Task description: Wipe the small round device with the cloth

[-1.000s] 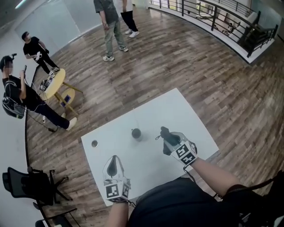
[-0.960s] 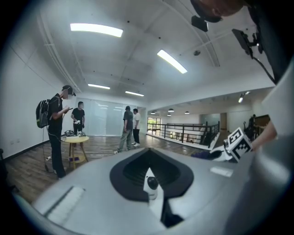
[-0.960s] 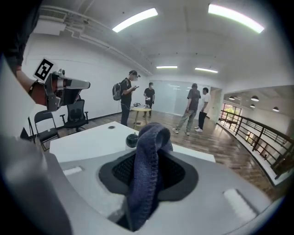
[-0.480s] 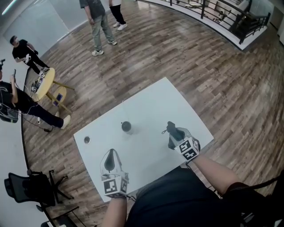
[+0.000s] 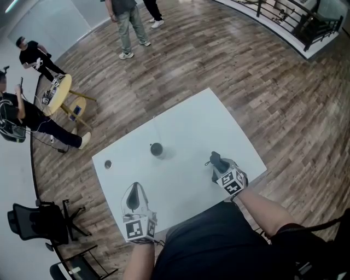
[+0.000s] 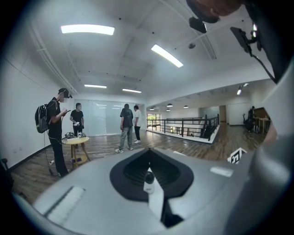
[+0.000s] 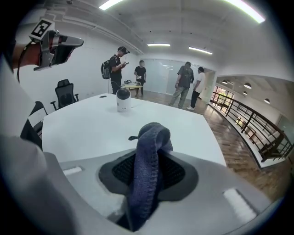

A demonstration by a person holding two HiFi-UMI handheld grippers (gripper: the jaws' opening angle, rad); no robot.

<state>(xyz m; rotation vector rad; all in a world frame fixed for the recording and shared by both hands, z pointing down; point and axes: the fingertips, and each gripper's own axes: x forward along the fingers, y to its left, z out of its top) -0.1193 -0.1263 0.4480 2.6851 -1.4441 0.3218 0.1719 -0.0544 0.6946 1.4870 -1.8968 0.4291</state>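
The small round device [image 5: 156, 149], white with a dark top, stands upright near the middle of the white table [image 5: 191, 120]; the right gripper view shows this device [image 7: 122, 100] ahead and to the left. My right gripper [image 5: 215, 159] is low over the table's near right part, well to the right of the device, and is shut on a dark blue-grey cloth [image 7: 149, 147] that bulges up out of the jaws. My left gripper [image 5: 135, 187] hovers at the near left edge, its tips together and nothing in it; it points toward the device [image 6: 148, 178].
A small flat disc [image 5: 108, 164] lies near the table's left edge. On the wooden floor to the left are a round yellow side table [image 5: 61, 92] and an office chair [image 5: 34, 221]. Several people stand at the far left. A railing [image 5: 284, 13] runs along the upper right.
My right gripper has sunk toward the table with the cloth and drawn rightward, away from the device. The left gripper has hardly moved.
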